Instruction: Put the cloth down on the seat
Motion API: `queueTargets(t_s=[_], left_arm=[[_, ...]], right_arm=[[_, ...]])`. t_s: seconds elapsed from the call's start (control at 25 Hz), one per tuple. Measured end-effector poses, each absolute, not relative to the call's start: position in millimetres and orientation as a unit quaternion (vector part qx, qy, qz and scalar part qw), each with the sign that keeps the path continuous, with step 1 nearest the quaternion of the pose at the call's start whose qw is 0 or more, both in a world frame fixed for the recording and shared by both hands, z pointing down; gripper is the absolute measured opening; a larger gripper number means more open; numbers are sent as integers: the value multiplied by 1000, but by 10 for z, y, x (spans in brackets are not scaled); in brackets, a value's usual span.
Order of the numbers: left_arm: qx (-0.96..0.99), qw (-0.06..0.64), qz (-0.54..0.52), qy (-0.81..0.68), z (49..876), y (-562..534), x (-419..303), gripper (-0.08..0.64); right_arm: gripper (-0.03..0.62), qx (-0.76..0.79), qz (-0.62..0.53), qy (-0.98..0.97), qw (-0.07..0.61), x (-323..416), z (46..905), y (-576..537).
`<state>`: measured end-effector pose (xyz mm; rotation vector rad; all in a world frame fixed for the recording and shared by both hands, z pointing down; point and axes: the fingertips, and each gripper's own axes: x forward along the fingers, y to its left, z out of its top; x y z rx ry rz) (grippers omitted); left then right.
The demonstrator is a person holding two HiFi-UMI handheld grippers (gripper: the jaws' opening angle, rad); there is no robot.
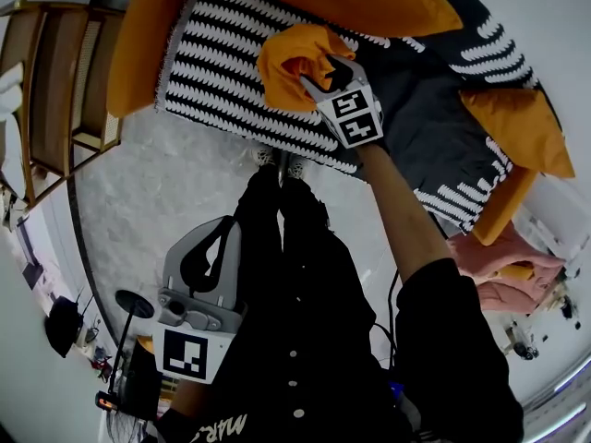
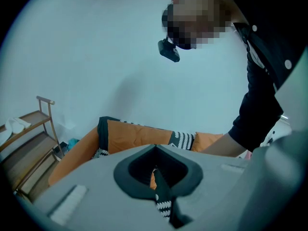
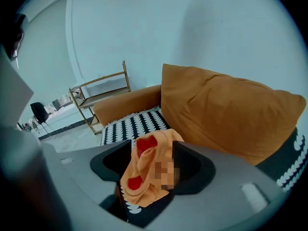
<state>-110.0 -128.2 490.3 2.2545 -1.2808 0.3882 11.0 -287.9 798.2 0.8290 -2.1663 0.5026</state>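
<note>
The orange cloth (image 1: 282,63) swallows the tips of the right tongs (image 1: 321,74), so just where they bite is out of sight. The sofa (image 1: 138,44) runs off the top edge and the wooden rack (image 1: 55,81) off the left. The pink heap (image 1: 499,266) at the right edge is too squashed to name.

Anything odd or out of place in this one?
Nothing stands out. The orange cloth hangs bunched in the right gripper, whose jaws are closed on it, above the patterned seat, not yet put down. The left gripper is shut and empty, low by the person's body.
</note>
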Motion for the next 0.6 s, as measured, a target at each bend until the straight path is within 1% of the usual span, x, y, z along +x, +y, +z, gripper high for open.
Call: queueTargets(t_s=[0.08, 0.16, 0.32, 0.4, 0.48, 0.52, 0.6], left_arm=[[833, 250, 142, -473, 4855, -1284, -1076, 2], [834, 243, 141, -475, 4803, -1293, -1064, 2], [838, 223, 133, -480, 4600, -1326, -1056, 1], [842, 207, 126, -483, 4467, -1357, -1038, 2], [845, 192, 119, -485, 4327, -1366, -1007, 2], [847, 187, 118, -484, 4260, -1358, -990, 1], [849, 177, 115, -484, 4136, -1341, -963, 1]], right_arm=[[287, 327, 187, -849, 371, 154, 7842, -2880], [259, 330, 178, -854, 361, 167, 7632, -2893], [170, 329, 161, -864, 346, 187, 7248, -2850], [115, 324, 152, -869, 342, 189, 7050, -2825], [42, 325, 147, -874, 331, 231, 6875, -2780], [29, 329, 147, -875, 323, 263, 6782, -2750], [28, 340, 147, -876, 309, 328, 6568, -2701]])
